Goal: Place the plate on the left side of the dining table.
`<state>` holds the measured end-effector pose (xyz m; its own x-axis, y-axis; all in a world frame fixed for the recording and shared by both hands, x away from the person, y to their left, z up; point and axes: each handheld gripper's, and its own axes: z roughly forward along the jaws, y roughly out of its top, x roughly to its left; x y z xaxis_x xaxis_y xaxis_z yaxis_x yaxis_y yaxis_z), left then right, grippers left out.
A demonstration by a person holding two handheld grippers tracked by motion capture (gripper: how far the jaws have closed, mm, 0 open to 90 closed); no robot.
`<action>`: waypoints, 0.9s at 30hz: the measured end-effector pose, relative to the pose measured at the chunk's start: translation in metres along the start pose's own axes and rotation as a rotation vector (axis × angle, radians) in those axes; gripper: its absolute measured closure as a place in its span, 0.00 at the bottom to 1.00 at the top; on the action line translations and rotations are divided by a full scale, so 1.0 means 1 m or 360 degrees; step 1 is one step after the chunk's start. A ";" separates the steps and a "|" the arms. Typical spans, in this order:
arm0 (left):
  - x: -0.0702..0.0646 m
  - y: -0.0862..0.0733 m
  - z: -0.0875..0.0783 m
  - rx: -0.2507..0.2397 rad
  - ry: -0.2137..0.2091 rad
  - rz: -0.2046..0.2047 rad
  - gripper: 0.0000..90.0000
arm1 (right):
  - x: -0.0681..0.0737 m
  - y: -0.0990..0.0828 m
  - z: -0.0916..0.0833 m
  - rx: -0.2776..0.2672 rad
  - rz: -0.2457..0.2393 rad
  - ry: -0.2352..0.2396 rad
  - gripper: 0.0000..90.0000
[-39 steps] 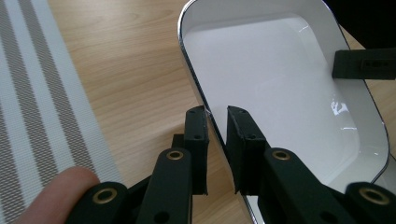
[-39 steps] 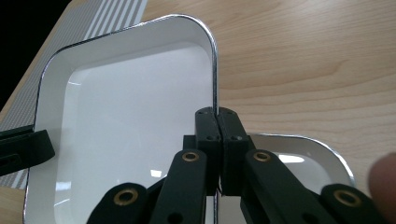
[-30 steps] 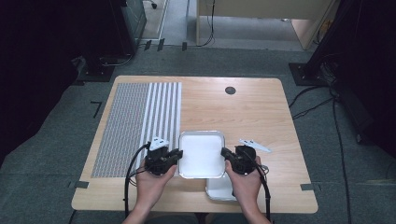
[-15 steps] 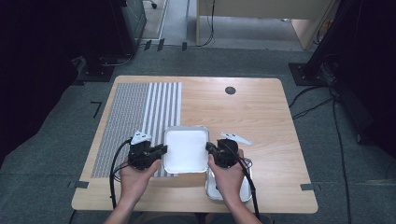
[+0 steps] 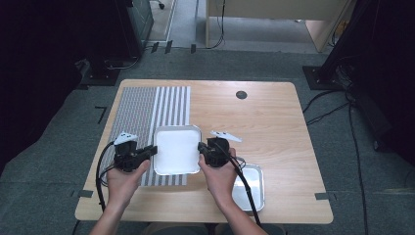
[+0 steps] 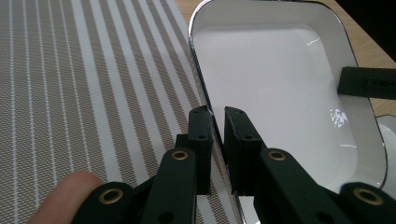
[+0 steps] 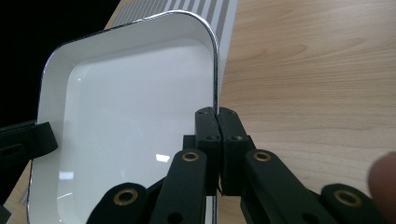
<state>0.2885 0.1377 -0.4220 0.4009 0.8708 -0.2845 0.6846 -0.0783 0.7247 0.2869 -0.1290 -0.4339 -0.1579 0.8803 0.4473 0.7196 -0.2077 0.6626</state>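
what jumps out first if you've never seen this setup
A white tray held at opposite rims by the left hand-held gripper and the right hand-held gripper, near the table's front, partly over a striped mat. A second white tray sits on the wooden table under the right forearm.

White rectangular enamel tray (image 5: 177, 150) with a dark metal rim, held level between both hand-held grippers, gripped at opposite rims.

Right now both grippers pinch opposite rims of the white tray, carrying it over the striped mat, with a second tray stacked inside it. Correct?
One thing is off: nothing is stacked inside the white tray. The high view shows the second tray on the table, near the right gripper. The left gripper, rims and striped mat stand as said.
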 end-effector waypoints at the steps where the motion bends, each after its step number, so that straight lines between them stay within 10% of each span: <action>1: 0.003 0.001 -0.001 -0.0001 0.0005 -0.0007 0.91 | 0.003 0.000 0.002 0.0001 0.0000 -0.0002 1.00; 27: 0.095 0.025 -0.006 0.0042 0.0150 -0.0122 0.91 | 0.069 0.012 0.085 0.0055 0.0046 0.0053 1.00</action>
<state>0.3404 0.2209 -0.4271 0.2885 0.9165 -0.2770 0.7273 -0.0216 0.6859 0.3417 -0.0350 -0.4464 -0.1588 0.8595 0.4859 0.7470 -0.2172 0.6283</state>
